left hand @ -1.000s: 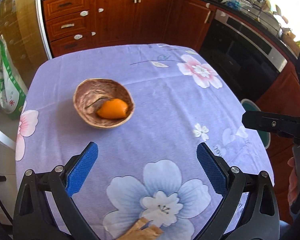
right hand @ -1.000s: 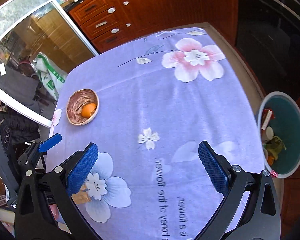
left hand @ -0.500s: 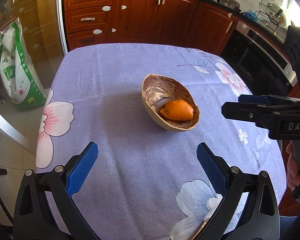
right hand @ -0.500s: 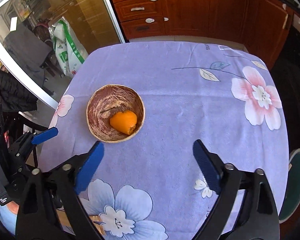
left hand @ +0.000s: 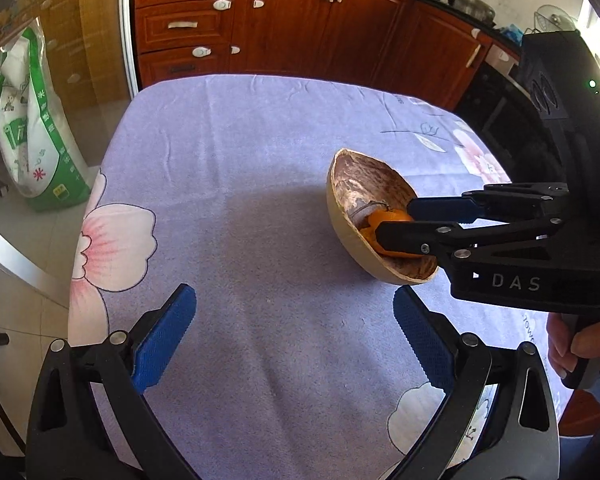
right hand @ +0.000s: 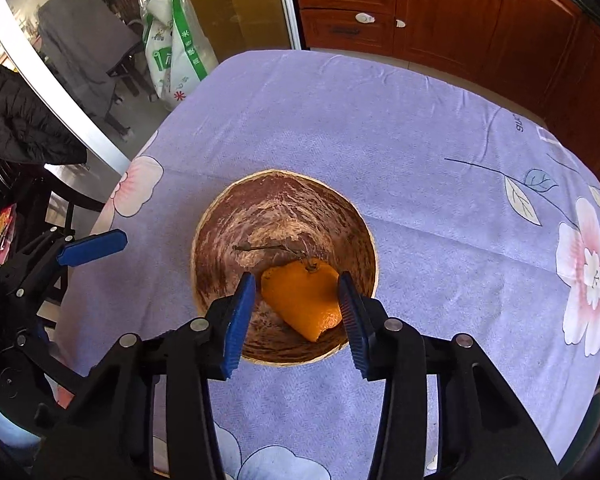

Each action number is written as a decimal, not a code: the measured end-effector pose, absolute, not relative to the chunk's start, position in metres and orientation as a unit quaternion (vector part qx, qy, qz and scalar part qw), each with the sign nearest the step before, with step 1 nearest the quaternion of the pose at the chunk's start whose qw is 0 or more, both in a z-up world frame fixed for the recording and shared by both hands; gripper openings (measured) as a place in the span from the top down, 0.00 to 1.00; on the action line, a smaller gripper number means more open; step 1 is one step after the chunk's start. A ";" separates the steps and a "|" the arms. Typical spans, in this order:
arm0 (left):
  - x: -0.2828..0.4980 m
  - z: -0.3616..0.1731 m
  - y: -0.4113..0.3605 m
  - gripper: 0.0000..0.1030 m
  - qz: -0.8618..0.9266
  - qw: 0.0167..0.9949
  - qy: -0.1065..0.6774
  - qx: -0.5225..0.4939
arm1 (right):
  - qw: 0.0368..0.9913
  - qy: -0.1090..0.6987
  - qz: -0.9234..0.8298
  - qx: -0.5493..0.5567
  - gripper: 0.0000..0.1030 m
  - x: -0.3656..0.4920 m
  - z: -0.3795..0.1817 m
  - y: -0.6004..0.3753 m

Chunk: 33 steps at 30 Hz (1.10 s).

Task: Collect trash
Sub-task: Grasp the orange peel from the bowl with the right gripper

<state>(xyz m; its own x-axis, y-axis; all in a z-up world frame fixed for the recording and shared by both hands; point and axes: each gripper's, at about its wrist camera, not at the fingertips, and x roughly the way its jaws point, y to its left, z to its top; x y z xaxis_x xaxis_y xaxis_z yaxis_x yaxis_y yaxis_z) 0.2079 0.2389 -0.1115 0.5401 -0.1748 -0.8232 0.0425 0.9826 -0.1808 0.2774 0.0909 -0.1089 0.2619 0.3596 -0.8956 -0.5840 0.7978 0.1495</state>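
Left wrist view: left gripper (left hand: 294, 338) wide, nothing between pads, over bare lilac floral tablecloth (left hand: 228, 184) at lower centre. Wooden bowl (left hand: 350, 194) right of centre, orange peel (left hand: 370, 222) inside. Right gripper (left hand: 396, 224) reaches in from right edge.

Right wrist view: right gripper (right hand: 298, 308) jaws closing, peel (right hand: 300, 300) between pads; right pad at peel edge, left pad apart. Bowl (right hand: 276, 208) centre frame, thin stem (right hand: 260, 248) inside.

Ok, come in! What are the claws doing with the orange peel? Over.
Right claw closing around peel in bowl, pads not yet pressing. Left claw open, empty, over cloth. Nothing in the way.
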 end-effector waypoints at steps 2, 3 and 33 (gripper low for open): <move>0.210 -0.113 0.237 0.04 -0.065 0.874 0.477 -0.067 | 0.787 0.527 0.302 -0.108 0.60 0.278 -0.110 0.089; 0.211 -0.113 0.236 0.04 -0.065 0.873 0.478 -0.066 | 0.787 0.526 0.302 -0.111 0.60 0.278 -0.110 0.089; 0.224 -0.109 0.213 0.04 -0.069 0.877 0.473 -0.053 | 0.824 0.493 0.269 -0.065 0.79 0.266 -0.076 0.046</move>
<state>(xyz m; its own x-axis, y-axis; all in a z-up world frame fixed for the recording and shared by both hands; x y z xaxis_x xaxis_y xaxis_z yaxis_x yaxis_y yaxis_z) 0.2237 0.2133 -0.1091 0.5430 -0.1708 -0.8222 0.0707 0.9849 -0.1579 0.2663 0.0457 -0.0759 0.3681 0.3794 -0.8489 -0.5085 0.8465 0.1578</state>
